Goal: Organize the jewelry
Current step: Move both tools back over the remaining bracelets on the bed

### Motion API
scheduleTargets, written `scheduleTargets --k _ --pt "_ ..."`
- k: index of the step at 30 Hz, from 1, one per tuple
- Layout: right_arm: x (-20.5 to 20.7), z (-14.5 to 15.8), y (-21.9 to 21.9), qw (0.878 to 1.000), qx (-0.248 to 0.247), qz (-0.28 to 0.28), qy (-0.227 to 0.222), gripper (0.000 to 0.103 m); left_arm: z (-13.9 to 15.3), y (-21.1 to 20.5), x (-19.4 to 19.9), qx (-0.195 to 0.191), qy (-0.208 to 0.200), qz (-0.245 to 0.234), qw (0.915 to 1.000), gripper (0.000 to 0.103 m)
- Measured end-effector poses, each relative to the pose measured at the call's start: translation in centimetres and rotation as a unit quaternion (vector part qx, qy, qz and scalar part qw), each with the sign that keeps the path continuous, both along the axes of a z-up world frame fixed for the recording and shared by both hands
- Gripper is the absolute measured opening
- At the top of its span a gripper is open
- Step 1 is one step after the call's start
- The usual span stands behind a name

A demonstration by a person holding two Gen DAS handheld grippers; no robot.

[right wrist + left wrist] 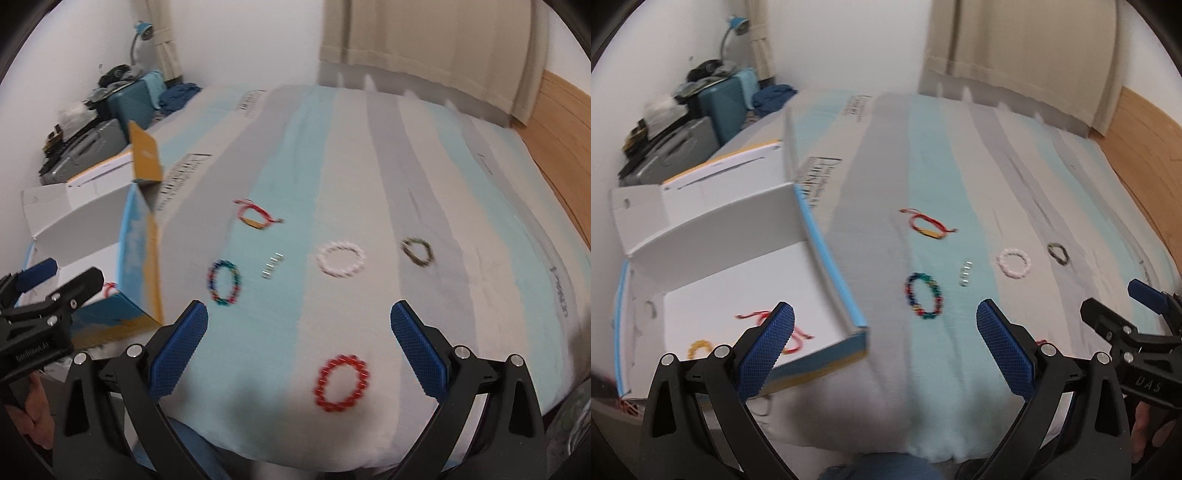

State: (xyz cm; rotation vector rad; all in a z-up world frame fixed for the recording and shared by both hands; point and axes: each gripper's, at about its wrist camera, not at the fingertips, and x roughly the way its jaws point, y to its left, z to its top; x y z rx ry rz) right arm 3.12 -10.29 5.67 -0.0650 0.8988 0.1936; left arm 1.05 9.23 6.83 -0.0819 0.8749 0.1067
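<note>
Both tools are spread wide apart and hold nothing. The left tool (884,332) hangs over the near edge of a bed (960,147) covered in a striped blue, grey and white sheet, with its left finger in front of an open cardboard box (827,258) that sits on the bed's left side. Inside the box lie a red cord bracelet (798,336) and a yellow bracelet (699,347). The right tool (299,328) hangs above a red bead bracelet (341,382) lying near the front edge of the bed. Farther back on the sheet, well apart from one another, lie a multicoloured bracelet (223,282), a small silver piece (272,265), a white bead bracelet (340,258), a dark bracelet (417,251) and another red cord bracelet with a gold tag (255,216). Suitcases (122,107) stand by the far wall.
</note>
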Motion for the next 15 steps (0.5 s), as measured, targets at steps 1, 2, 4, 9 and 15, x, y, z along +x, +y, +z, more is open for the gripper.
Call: scheduleTargets --k 1,2,4,9,15 --pt "0.0 -0.3 -0.4 1.0 0.0 -0.003 0.002 0.095 -0.3 -0.6 0.4 0.0 0.002 -0.005 1.0 0.097" --pt "-0.1 -0.8 -1.2 1.0 -0.001 -0.008 0.006 0.095 -0.9 -1.4 0.8 0.0 0.006 -0.012 0.9999 0.097" --pt "-0.2 -1.9 -2.5 1.0 -0.007 -0.018 0.008 0.095 -1.7 -2.5 1.4 -0.003 0.007 -0.017 0.9998 0.097" --pt "-0.3 -5.6 -4.6 0.999 -0.012 -0.034 0.025 0.095 -5.3 -5.5 3.0 -0.007 0.016 -0.031 0.9994 0.097" --pt "-0.2 -10.2 -5.4 0.998 -0.013 -0.029 0.051 0.095 -8.4 -7.2 5.7 0.002 0.027 -0.042 0.9988 0.097"
